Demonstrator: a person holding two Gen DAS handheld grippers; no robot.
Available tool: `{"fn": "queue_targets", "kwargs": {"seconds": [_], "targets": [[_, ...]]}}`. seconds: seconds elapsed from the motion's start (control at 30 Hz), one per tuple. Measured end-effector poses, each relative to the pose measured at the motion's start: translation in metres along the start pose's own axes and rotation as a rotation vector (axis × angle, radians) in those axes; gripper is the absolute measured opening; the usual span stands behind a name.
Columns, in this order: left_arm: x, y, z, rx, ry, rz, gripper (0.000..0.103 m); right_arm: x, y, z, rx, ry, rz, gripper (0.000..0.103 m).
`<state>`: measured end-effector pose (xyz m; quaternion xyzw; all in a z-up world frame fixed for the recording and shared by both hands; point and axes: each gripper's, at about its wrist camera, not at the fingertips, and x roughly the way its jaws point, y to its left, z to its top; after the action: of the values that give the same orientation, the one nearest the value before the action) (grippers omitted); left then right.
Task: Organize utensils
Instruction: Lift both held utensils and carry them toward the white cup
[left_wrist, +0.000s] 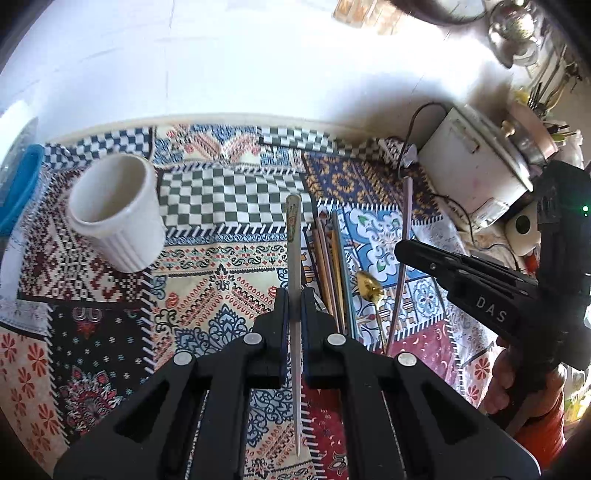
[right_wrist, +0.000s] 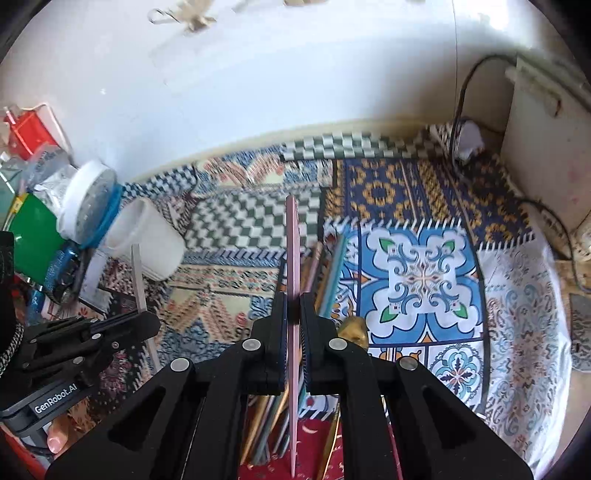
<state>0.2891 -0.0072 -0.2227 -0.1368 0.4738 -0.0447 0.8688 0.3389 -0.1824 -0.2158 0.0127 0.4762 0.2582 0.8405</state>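
Since the white cup (left_wrist: 116, 218) looks empty inside and a bundle of chopsticks (left_wrist: 330, 273) lies on the patterned cloth (left_wrist: 207, 258) with a gold spoon (left_wrist: 369, 286) beside it, you are early in the job: nothing is sorted into the holder yet as far as either view shows, and most of the utensils remain to be gathered. Your left tongs (left_wrist: 294, 302) are pressed nearly together, pinching a pale silver chopstick (left_wrist: 293, 240) at about mid-length; its decorated blunt end points forward beyond the tips and its thin point runs back under the jaws. The cup stands ahead and to the left of these tongs, leaning a little in the fisheye view, well apart from the tips. The bundle lies just right of them, down on the counter. Your right tongs (right_wrist: 294, 314) are likewise squeezed shut, gripping a pink chopstick (right_wrist: 293, 251) that runs straight along their line, its blunt end out front. Below and just right of these tongs the rest of the bundle and the spoon wait on the cloth. Both sticks appear lifted clear of the cloth, though their tail ends are hard to judge. What looks left to you: carry these two across to the cup, then return for the others.
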Motion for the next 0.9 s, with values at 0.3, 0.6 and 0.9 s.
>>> {"fn": "queue_targets", "kwargs": {"seconds": [0.3, 0.6, 0.9], "targets": [[-0.051, -0.008, -0.011, 0.014, -0.107, 0.035, 0.004, -0.045, 0.029, -0.006, -0.026, -0.107, 0.005, 0.006], [-0.096, -0.004, -0.008, 0.014, -0.215, 0.071, 0.004, -0.084, 0.063, 0.001, -0.072, -0.216, 0.037, 0.006], [-0.127, 0.01, 0.007, -0.001, -0.312, 0.107, 0.004, -0.104, 0.096, 0.022, -0.132, -0.299, 0.076, 0.006]]}}
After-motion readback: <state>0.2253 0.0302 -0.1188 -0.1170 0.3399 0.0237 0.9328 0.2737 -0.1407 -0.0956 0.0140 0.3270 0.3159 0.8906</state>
